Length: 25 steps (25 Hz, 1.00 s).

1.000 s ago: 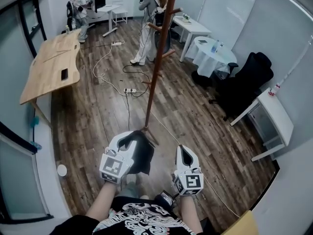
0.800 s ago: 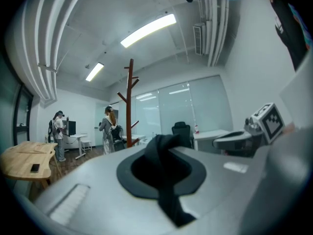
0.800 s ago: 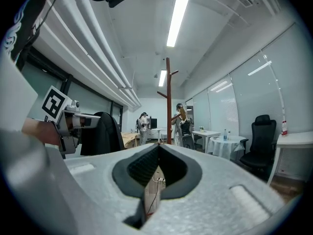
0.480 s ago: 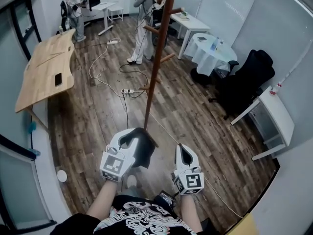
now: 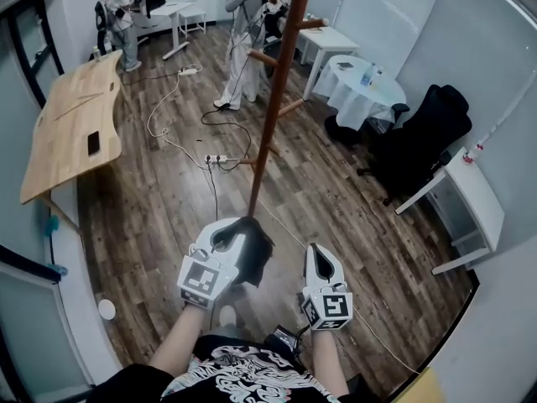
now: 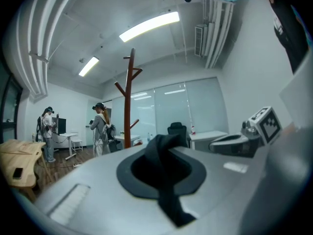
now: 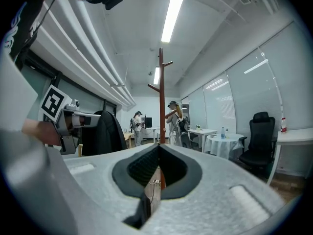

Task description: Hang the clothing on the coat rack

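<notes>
Over the wooden floor [image 5: 168,217], seen from the head view, both grippers are nearer the foot of the rack [image 5: 277,99] than a second ago, and the room has slid with them: the wooden desk [image 5: 67,124] now sits lower and closer to the left edge, and the two people [image 5: 243,23] at the far end are partly cut off by the top edge. Both grips look the same as before. The left gripper [image 5: 231,235] has its jaws closed on the dark cloth [image 5: 253,254]. In the left gripper view the cloth [image 6: 164,175] is pinched in the seam between the jaws, bunches up above them and trails down toward the camera. From above, it hangs off the gripper's tip to the right, just short of the rack's foot and not touching it. The right gripper [image 5: 316,257] is beside it and clear of the cloth. Its own view shows the jaws [image 7: 157,153] pressed together with nothing between them and the rack's post straight ahead. Around them, a power strip [image 5: 220,158] and its cable [image 5: 216,196] lie on the floor just left of the rack's foot, on the way in. Right of the rack stand a round table [image 5: 361,91] under a white cover, a black chair [image 5: 419,141] and, by the wall, a white desk [image 5: 474,200], all well apart from the grippers.
</notes>
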Each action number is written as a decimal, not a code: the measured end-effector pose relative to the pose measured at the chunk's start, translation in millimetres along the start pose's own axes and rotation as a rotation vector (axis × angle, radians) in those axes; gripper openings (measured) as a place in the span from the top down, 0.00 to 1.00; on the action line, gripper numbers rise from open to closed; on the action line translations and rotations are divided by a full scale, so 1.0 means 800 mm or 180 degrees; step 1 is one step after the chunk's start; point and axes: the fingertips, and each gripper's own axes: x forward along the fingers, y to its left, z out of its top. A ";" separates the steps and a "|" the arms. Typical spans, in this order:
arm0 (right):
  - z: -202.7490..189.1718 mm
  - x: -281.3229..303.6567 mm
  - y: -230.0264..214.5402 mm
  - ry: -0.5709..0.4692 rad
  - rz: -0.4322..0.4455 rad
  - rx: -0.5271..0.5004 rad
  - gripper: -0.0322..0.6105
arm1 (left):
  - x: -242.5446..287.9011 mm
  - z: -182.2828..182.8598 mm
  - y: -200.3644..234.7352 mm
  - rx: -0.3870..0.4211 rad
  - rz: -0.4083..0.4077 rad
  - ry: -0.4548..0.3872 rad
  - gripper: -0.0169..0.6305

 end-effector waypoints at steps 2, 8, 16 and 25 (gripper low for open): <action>0.001 0.010 0.003 0.0001 0.0002 0.0020 0.95 | 0.006 -0.004 0.007 0.0006 -0.0038 0.0039 0.98; -0.003 0.031 0.019 0.0046 -0.0020 -0.0068 0.95 | 0.017 -0.007 0.026 0.0039 -0.0160 0.0036 0.98; -0.017 0.046 0.023 0.0128 -0.0033 -0.0013 0.95 | 0.036 -0.007 0.037 0.0031 -0.0241 0.0052 0.98; -0.021 0.058 0.016 0.0170 -0.0054 0.0022 0.95 | 0.056 -0.008 0.044 0.0030 -0.0298 0.0078 0.98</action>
